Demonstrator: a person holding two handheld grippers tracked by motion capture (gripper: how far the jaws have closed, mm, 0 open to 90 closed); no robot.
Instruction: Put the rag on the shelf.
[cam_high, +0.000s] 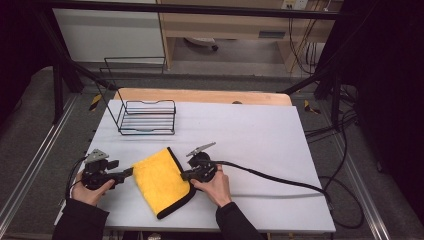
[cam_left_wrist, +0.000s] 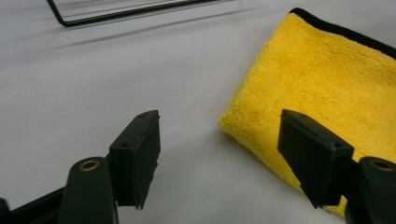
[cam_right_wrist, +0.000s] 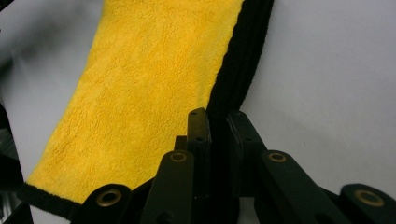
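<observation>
Yellow folded cloth (cam_high: 161, 182) (black-edged), right claw (cam_high: 183, 176) pinching its edge

Bright yellow cloth (cam_high: 160, 181) on show, plain fleecy pile with no print, edged all round in a black border. It lies on a pale grey-white counter (cam_high: 260, 135), plain, with a strip of light wood along the far edge. The wire rack (cam_high: 147, 117) is black. Both sets of tongs, left (cam_left_wrist: 219, 154) and right (cam_right_wrist: 218, 128), are matt black with brass-coloured rivets. The cable (cam_high: 270, 177) is black, and both sleeves (cam_high: 80, 220) are dark.
</observation>
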